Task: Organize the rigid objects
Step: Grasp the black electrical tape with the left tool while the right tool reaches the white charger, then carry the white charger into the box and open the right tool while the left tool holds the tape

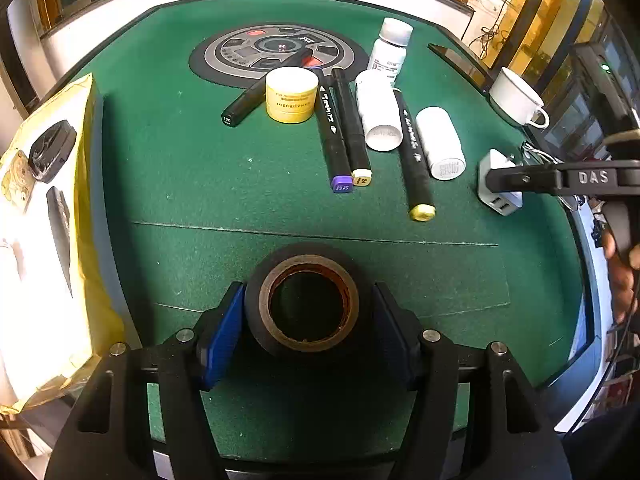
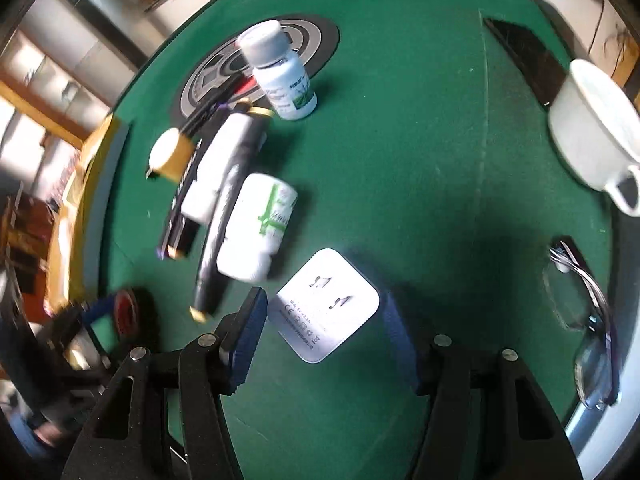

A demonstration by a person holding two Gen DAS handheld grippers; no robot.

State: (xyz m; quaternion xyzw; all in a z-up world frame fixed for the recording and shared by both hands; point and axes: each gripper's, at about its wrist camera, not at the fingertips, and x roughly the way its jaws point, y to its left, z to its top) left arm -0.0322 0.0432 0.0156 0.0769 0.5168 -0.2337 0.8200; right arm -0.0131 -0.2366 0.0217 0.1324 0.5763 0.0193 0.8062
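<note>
**Tape roll clamped left, charger between right jaws**

Left gripper (image 1: 306, 320) points steeply down, pads pressing black tape roll (image 1: 306, 304). Right gripper (image 2: 324, 332) straddles white charger (image 2: 326, 304), pads not touching. Bare green felt (image 1: 192, 184) left of markers (image 1: 340, 132).

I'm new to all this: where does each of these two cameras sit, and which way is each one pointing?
Left wrist view: rides on the left claw, looking steeply down its blue pads at a black tape roll between them; the person's other hand shows at the right edge.
Right wrist view: rides on the right claw, looking steeply down at a white charger between its fingers; the left claw shows low at the left edge.
Both share the green table, markers, white bottles, yellow jar, cup.
</note>
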